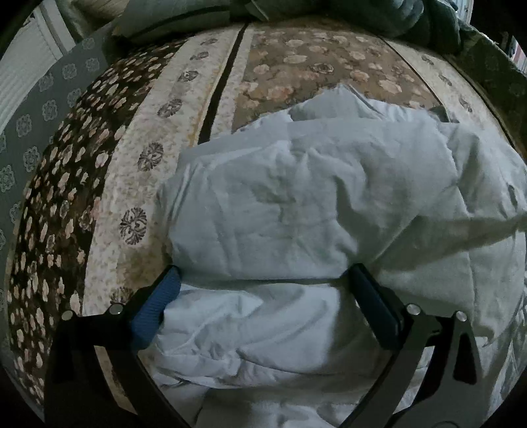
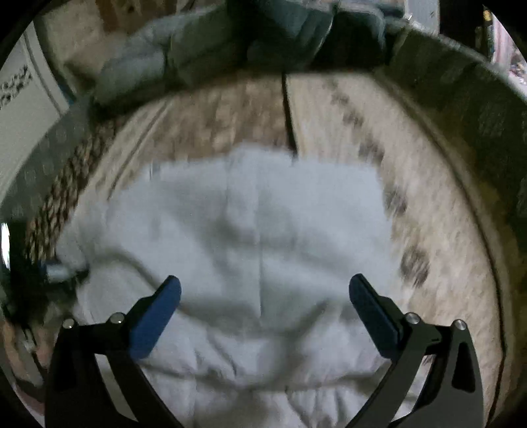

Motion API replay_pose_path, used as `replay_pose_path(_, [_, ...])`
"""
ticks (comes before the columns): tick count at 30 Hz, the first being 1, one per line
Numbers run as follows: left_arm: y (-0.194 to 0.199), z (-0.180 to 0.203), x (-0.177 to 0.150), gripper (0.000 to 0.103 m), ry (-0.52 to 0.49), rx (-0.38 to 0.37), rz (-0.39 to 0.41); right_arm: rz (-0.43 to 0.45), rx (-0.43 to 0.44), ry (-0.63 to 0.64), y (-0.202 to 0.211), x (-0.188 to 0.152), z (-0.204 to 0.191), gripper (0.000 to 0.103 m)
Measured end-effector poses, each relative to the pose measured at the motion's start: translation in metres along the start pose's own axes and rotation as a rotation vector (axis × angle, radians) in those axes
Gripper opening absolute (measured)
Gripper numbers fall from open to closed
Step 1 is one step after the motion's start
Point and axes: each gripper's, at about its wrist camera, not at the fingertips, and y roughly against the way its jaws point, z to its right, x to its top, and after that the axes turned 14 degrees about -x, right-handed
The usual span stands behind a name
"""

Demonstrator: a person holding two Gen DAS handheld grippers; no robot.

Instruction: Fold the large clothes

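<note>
A large white garment (image 1: 296,204) lies crumpled and partly folded on a flowered bedspread (image 1: 138,158). My left gripper (image 1: 263,280) stands open just above a folded edge of the cloth, its blue pads (image 1: 154,316) wide apart with white fabric spread between them. In the right wrist view the same white garment (image 2: 250,230) lies below, blurred by motion. My right gripper (image 2: 265,289) hovers over it, open, with nothing between its blue pads (image 2: 372,316).
Grey-green bedding or pillows (image 1: 411,23) are heaped at the far end of the bed (image 2: 230,42). A dark quilted border (image 2: 467,108) runs along the right side. At the left edge of the right wrist view shows a small metallic object (image 2: 56,271), blurred.
</note>
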Motion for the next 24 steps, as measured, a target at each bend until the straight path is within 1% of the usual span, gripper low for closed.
replay_pose_path(2, [0.000, 0.001, -0.001, 0.100, -0.005, 0.006, 0.001, -0.049, 0.025, -0.009, -0.018, 0.020, -0.006, 0.102])
replay_pose_path(4, [-0.001, 0.001, -0.001, 0.100, -0.007, 0.007, 0.003, -0.091, 0.028, -0.003, -0.037, 0.030, -0.015, 0.102])
replay_pose_path(6, [-0.003, 0.002, 0.001, 0.100, -0.007, 0.004, 0.004, -0.127, -0.034, 0.034, -0.062, 0.034, -0.028, 0.102])
replay_pose_path(9, [-0.003, 0.001, 0.000, 0.100, -0.005, -0.002, 0.011, -0.148, -0.096, 0.103, -0.083, 0.028, -0.043, 0.102])
replay_pose_path(14, [-0.005, 0.004, -0.001, 0.100, -0.012, 0.005, 0.021, -0.167, -0.090, 0.101, -0.097, 0.023, -0.042, 0.102])
replay_pose_path(20, [-0.006, 0.008, -0.003, 0.100, -0.019, 0.025, 0.025, -0.166, -0.117, 0.101, -0.101, 0.020, -0.046, 0.102])
replay_pose_path(24, [-0.006, 0.007, -0.002, 0.100, -0.018, 0.023, 0.018, -0.112, -0.122, 0.088, -0.092, 0.013, -0.043, 0.102])
